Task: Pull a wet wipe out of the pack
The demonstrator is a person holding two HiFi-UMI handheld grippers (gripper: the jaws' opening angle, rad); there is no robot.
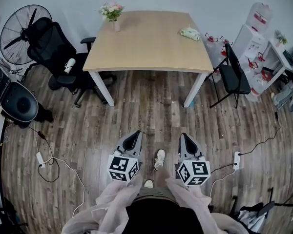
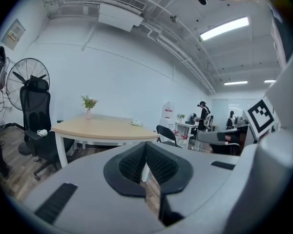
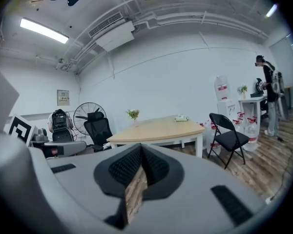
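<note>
Both your grippers are clenched on nothing. The left gripper (image 1: 135, 133) and the right gripper (image 1: 186, 136) each press their ribbed black pads together at the tips, with only the wood-plank floor (image 1: 151, 111) showing beneath. They sit low in the centre of the head view, well apart from the table (image 1: 146, 43). The wet wipe pack (image 1: 190, 33) — a soft, pale green, pillow-shaped packet — lies on the smooth light-wood top near its upper right corner. The table's legs are white, and a small vase of flowers (image 1: 112, 12) stands at its upper left.
</note>
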